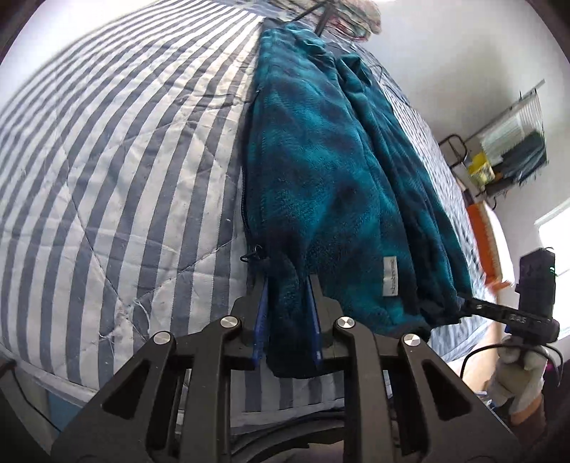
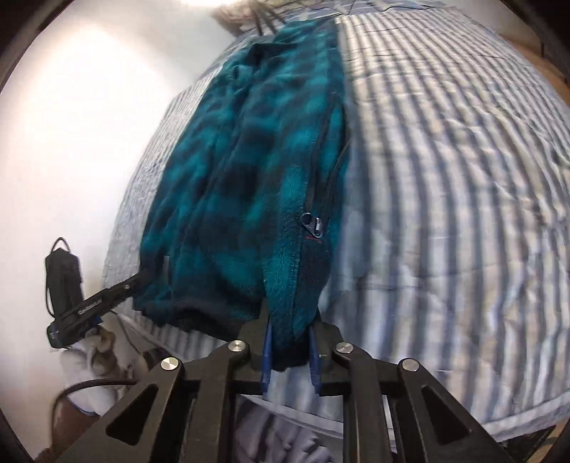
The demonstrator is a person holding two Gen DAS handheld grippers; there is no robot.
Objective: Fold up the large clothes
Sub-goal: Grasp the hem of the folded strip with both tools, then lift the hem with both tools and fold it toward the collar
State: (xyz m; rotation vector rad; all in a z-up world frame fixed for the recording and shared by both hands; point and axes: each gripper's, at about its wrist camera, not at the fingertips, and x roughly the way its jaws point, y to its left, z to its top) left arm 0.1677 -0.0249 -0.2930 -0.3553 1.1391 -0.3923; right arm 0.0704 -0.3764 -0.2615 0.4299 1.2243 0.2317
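A teal and dark blue fleece jacket (image 1: 320, 160) lies lengthwise on a striped quilt (image 1: 124, 160), folded into a long narrow shape with its zipper along one edge. My left gripper (image 1: 286, 285) is shut on one near corner of the jacket's hem. My right gripper (image 2: 290, 317) is shut on the other near corner, next to the zipper pull (image 2: 311, 224). The jacket (image 2: 256, 160) stretches away from both grippers. Each gripper shows in the other's view: the right one (image 1: 498, 311) and the left one (image 2: 107, 295).
The quilt (image 2: 445, 196) covers a bed whose near edge runs just under both grippers. A white wall and a rack with bags (image 1: 509, 149) stand at the right in the left wrist view. A crumpled pile (image 1: 352, 17) lies at the bed's far end.
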